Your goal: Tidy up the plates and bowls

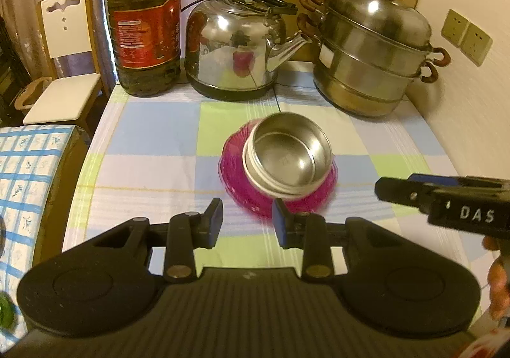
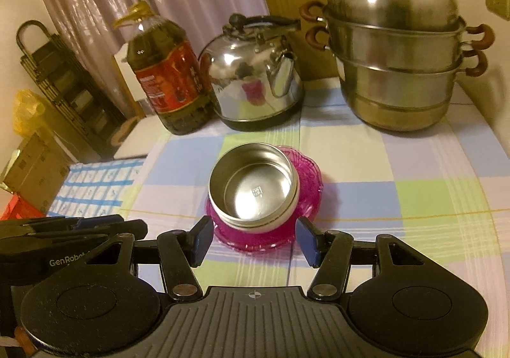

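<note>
While both cameras are looking down the checked worktop (image 1: 153, 141), the left wrist view is showing, at its far left, a white chair (image 1: 63, 49) and a second blue-grid cloth (image 1: 28, 173) that the right wrist view is showing only in part. Next along the back are standing an oil bottle (image 1: 143, 23), a steel kettle (image 1: 236, 46) and a stacked steamer pot (image 1: 373, 52). At the worktop's middle a steel bowl (image 1: 287, 157) is sitting tilted inside a pink dish (image 1: 255, 198). The left gripper (image 1: 247, 222) is hovering just short of the dish, its jaws narrowly parted and holding nothing. At the right edge this view is catching the right gripper's side and part of a hand (image 1: 497, 278), plus 2 wall sockets (image 1: 465, 36).

The right wrist view is adding a black rack (image 2: 60, 84), a yellow bag (image 2: 27, 112) and cardboard boxes (image 2: 35, 173) at the left. The right gripper (image 2: 255, 237) is standing wider, empty, its fingers (image 2: 307, 240) flanking the dish's near rim without clearly touching.
</note>
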